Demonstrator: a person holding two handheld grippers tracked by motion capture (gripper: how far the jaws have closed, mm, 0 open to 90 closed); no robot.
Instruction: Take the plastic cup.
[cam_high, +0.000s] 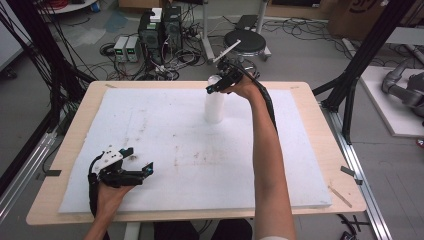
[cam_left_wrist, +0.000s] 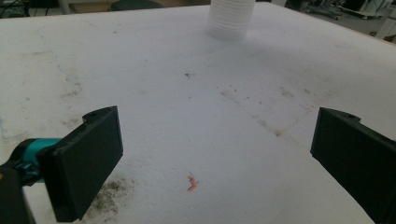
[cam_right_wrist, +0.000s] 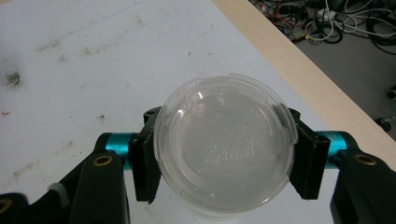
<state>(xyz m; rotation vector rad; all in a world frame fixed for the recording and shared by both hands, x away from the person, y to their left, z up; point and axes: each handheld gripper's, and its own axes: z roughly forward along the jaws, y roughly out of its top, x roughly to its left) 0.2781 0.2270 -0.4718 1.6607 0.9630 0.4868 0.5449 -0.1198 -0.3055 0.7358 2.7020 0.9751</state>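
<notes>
A tall white stack of plastic cups (cam_high: 215, 107) stands upright at the far middle of the white foam sheet (cam_high: 190, 165). My right gripper (cam_high: 216, 89) reaches it from the right at its top. In the right gripper view its black pads (cam_right_wrist: 145, 163) press both sides of the clear round top cup (cam_right_wrist: 224, 116), so the right gripper (cam_right_wrist: 223, 142) is shut on it. My left gripper (cam_high: 141, 160) rests low over the near left of the foam. The left gripper (cam_left_wrist: 217, 149) stands wide open with nothing between its jaws, and the stack (cam_left_wrist: 230, 21) is far ahead of it.
The foam sheet lies on a wooden table (cam_high: 320, 115) and carries dark smudges and a small orange scrap (cam_left_wrist: 192, 183). Behind the table are a black stool (cam_high: 247, 42), computer cases (cam_high: 160, 30) and loose cables. Black frame posts (cam_high: 360, 65) stand at the right.
</notes>
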